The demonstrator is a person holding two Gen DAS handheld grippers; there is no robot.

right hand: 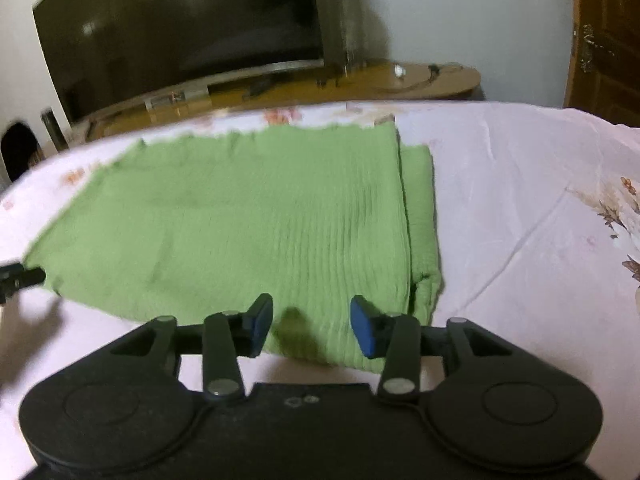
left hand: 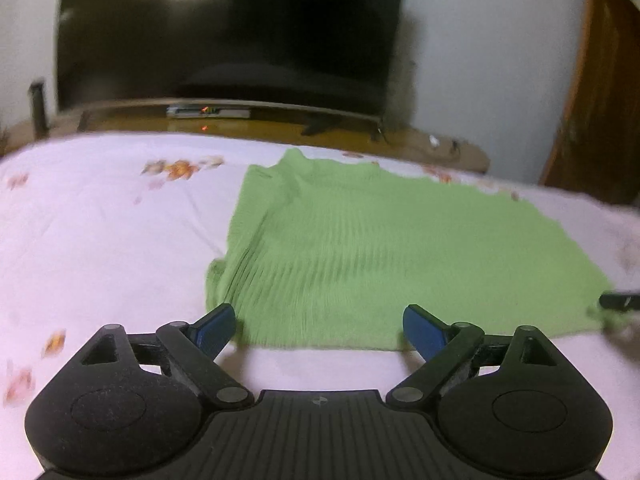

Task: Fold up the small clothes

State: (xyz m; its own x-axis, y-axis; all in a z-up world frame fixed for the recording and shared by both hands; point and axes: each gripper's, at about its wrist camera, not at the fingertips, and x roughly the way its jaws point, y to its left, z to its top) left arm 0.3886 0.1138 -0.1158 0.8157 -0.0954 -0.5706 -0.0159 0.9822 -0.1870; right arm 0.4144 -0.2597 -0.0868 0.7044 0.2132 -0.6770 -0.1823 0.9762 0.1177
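A light green ribbed garment [left hand: 360, 256] lies flat on the pale pink floral bedsheet [left hand: 100, 240], with its side parts folded in. My left gripper [left hand: 319, 326] is open and empty, just above the garment's near left edge. In the right wrist view the same garment [right hand: 248, 224] shows a folded flap along its right side. My right gripper [right hand: 312, 326] is open and empty over the garment's near right edge. The tip of the other gripper shows at each view's side edge.
A large dark TV [left hand: 224, 32] stands on a wooden stand [right hand: 280, 84] beyond the bed's far edge. A wooden door [right hand: 604, 40] is at the right. The bedsheet [right hand: 520, 200] has creases right of the garment.
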